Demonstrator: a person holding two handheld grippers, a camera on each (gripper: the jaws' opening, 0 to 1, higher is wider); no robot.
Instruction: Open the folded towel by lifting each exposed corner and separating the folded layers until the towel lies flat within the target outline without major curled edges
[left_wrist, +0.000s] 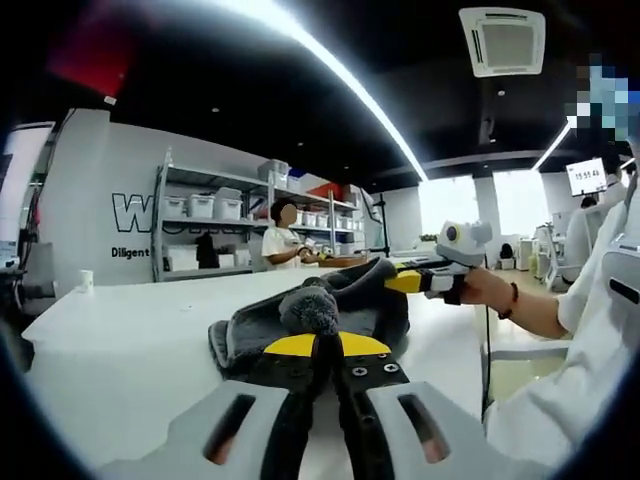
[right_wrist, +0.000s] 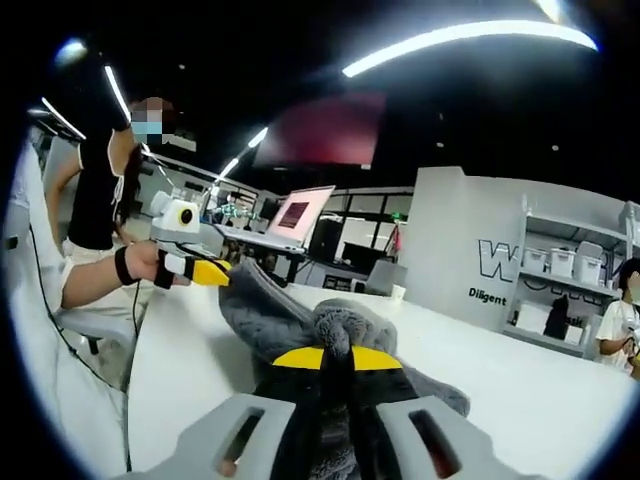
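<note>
Left gripper view: towel (left_wrist: 350, 300) edge inside tool (left_wrist: 325, 345).

Left gripper (left_wrist: 318, 335): jaws pressed together, pinching bunched grey towel (left_wrist: 310, 308) at yellow tips. Seen again in right gripper view (right_wrist: 222, 272), held by bare hand (right_wrist: 150, 262) with dark wristband, forearm level.

Right gripper (right_wrist: 337, 352): jaws closed on towel fold. Seen in left gripper view (left_wrist: 412, 282), gripped by hand (left_wrist: 478, 287), arm extended.
</note>
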